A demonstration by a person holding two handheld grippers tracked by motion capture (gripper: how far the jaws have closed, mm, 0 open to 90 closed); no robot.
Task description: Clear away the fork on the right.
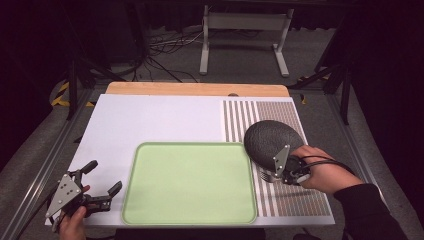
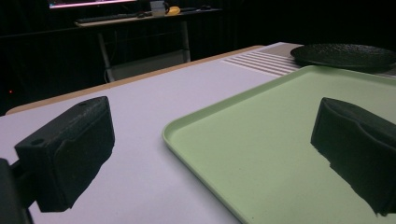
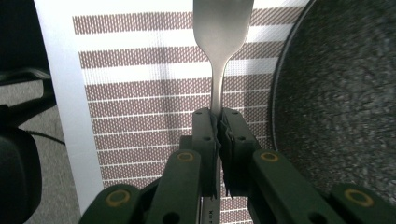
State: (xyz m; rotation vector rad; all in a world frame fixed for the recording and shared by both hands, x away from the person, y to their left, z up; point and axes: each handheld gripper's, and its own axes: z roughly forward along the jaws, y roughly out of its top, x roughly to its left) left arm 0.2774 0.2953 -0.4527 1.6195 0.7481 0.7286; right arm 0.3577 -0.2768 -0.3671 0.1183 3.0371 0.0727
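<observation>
Fork (image 3: pixel 219 56) is being pinched at the neck of its handle by the right hand-held gripper (image 3: pixel 218 122), whose jaws are pressing together on the metal with no gap showing between them; the tines are running out past the top of the right gripper view, so their state cannot be read. In the high view the right hand-held gripper (image 1: pixel 286 167) is sitting over the striped placemat (image 1: pixel 240 117) toward the bench's right edge, just beside and partly overlapping the near rim of the dark plate (image 1: pixel 270 137), which is resting on that mat. Whether the fork is lifting clear or lying flat on the mat cannot be told. Green tray (image 1: pixel 190 182) is lying at the middle of the near edge of the bench (image 1: pixel 150 115) with nothing on it. Left hand-held gripper (image 1: pixel 102 187) is hovering at the near left corner, jaws spread wide and gripping nothing; in its own view the tray's rim (image 2: pixel 187 121) is lying between the two pads. Judgement on progress: the grasp on the fork appears secured, so the pick-up step is reading as done or nearly so; carrying and setting the fork down are not yet done. If the tray is the destination, the plate too is waiting to be moved, and the left side is idling, possibly readying to steady the tray.
</observation>
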